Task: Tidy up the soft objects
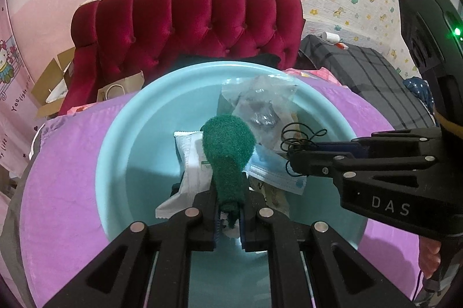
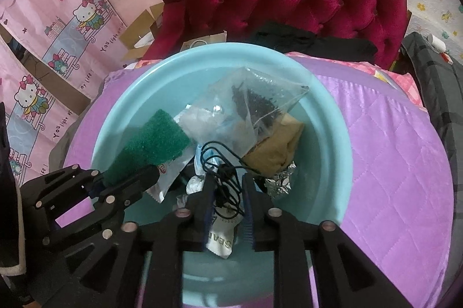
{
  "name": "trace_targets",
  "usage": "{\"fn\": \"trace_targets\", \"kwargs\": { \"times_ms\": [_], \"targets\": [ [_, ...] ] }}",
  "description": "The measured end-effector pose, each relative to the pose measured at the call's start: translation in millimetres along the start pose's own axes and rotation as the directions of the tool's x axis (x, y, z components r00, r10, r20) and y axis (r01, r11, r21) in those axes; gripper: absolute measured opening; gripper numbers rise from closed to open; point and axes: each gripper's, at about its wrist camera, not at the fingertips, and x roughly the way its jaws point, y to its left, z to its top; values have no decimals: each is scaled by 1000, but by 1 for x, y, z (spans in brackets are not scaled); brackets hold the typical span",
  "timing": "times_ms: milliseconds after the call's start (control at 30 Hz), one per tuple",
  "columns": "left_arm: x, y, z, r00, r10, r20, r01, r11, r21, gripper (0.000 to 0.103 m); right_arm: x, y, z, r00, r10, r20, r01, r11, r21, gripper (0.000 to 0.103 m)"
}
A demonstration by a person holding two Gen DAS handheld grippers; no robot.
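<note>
One teal basin [image 1: 121,134] under both tools holds one clear bag [image 2: 260,102], one black cord [image 2: 222,172], wrappers; left tool [image 1: 230,217] clamps one green scrub pad [image 1: 228,146], right tool [image 2: 228,183] parted around cord.

My left gripper [image 1: 230,209] tilts steeply downward, its 2 fingers [image 1: 202,209] clamped tight on the green scouring pad [image 1: 228,151]. My right gripper [image 2: 228,192] tilts down just beside it, its fingers [image 2: 202,198] slightly parted, a black cord [image 2: 222,178] lying loosely between them.
</note>
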Motion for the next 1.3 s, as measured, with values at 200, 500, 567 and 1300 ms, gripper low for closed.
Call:
{"fn": "trace_targets", "kwargs": {
  "times_ms": [200,500,567,1300],
  "targets": [
    [-7,-4,-5,1000,20,8,-20,1000,14,43,-15,1,-3,999,-15,37,15,1000,6,50],
    [-18,-6,-12,996,78,43,-79,997,3,103,-31,4,-12,994,-68,80,67,998,15,103],
    [-20,-5,-13,996,81,41,-80,997,-6,103,-33,3,-14,994,-74,79,72,997,20,103],
    [-81,-16,-52,989,136,53,-138,990,22,103,-92,27,-69,988,-98,115,93,994,51,103]
  ]
}}
